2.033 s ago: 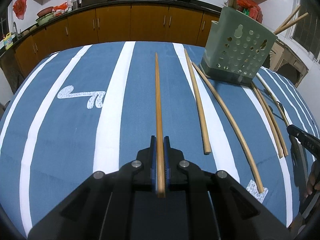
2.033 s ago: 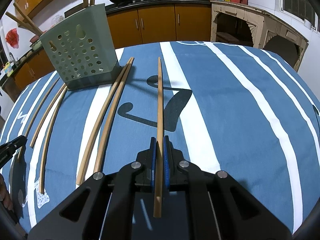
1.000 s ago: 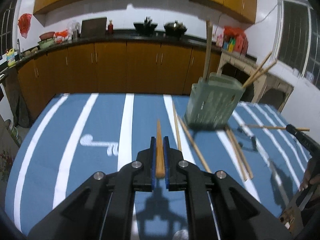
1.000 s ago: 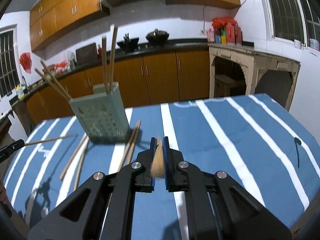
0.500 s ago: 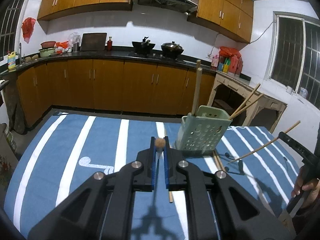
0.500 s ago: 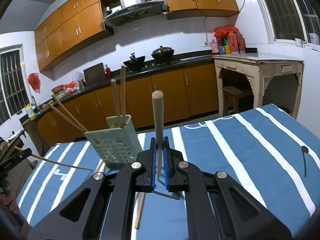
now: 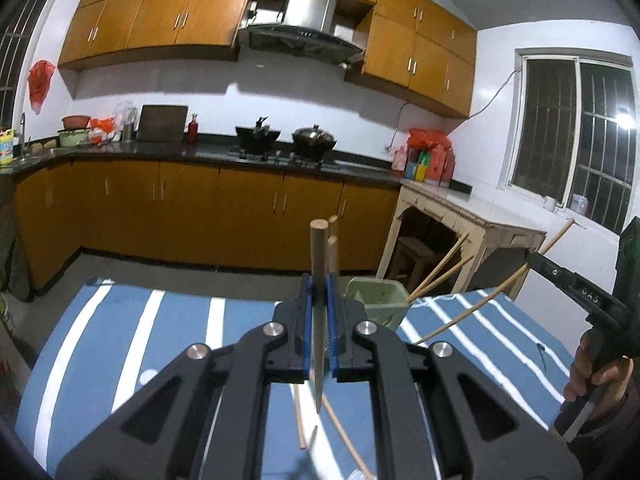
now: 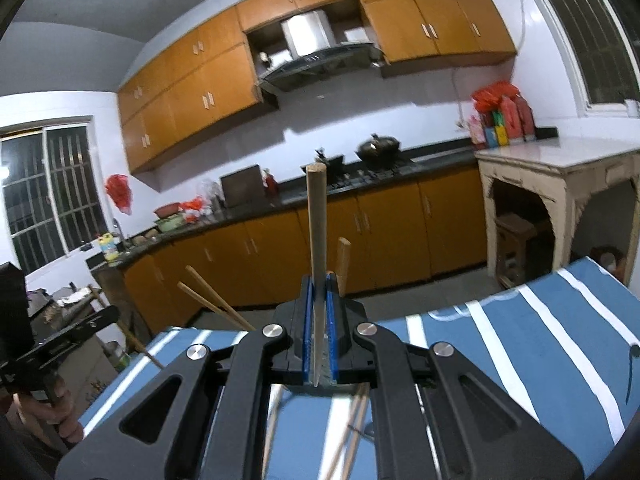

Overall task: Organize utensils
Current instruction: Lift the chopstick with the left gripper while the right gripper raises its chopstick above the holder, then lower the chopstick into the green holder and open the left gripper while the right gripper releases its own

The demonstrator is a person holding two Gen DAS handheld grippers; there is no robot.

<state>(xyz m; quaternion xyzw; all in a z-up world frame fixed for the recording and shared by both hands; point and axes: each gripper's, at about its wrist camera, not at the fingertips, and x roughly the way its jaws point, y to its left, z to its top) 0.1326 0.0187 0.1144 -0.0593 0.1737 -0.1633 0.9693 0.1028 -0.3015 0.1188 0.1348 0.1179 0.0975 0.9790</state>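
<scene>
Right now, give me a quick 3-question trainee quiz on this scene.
1. True or false: both grippers are shut on a chopstick.
2. What stands in the green holder? A) spoons B) chopsticks C) forks
3. Fill in: more chopsticks lie loose on the striped ____.

Key:
1. True: the left gripper clamps a chopstick, and the right gripper clamps another chopstick.
2. B: chopsticks lean out of it.
3. Cloth, where loose chopsticks lie.
</scene>
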